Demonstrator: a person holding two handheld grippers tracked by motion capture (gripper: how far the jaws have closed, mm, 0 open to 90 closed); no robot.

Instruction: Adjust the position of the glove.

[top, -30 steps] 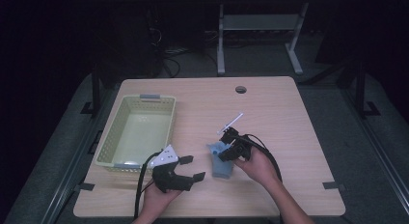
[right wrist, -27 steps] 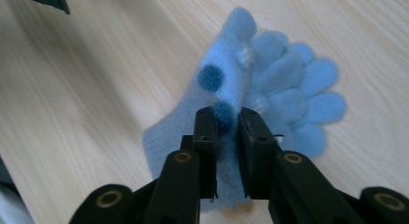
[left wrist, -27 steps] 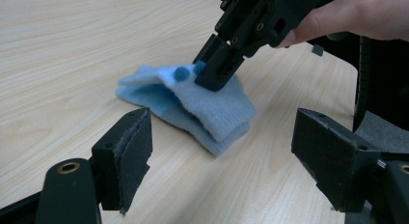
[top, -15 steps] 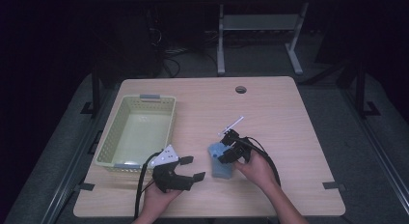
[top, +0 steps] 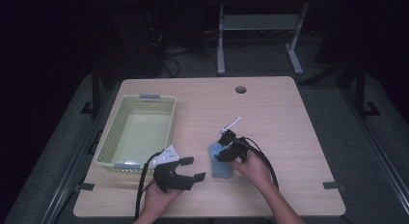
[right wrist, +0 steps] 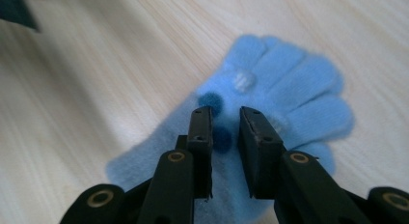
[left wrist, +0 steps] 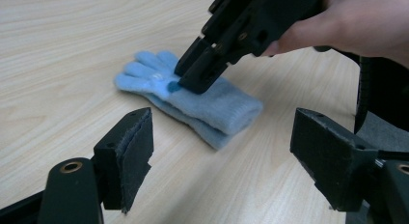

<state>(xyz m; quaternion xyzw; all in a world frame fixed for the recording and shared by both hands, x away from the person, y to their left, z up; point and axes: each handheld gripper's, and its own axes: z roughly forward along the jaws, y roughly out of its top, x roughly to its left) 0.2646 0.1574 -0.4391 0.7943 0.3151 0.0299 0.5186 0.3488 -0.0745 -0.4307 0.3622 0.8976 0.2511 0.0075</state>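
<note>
A light blue knitted glove (top: 221, 169) with dark blue dots lies flat on the wooden table (top: 279, 113), near the front. My right gripper (top: 224, 153) comes down on it from above. In the right gripper view its jaws (right wrist: 225, 119) are drawn close together around a dark blue dot on the glove (right wrist: 289, 84), pinching the fabric. My left gripper (top: 195, 168) is held just left of the glove, open and with nothing in it. Its own view looks between its wide-apart jaws (left wrist: 226, 137) at the glove (left wrist: 217, 110) and the right gripper (left wrist: 190, 83).
A pale green plastic basket (top: 103, 147) stands at the left of the table, with nothing showing inside. A thin white pen-like item (top: 229, 125) lies just beyond the right gripper. A round cable hole (top: 240, 89) sits near the far edge.
My right gripper has moved towards the person and down onto the glove, and its jaws now pinch it. The left gripper has stayed where it was.
</note>
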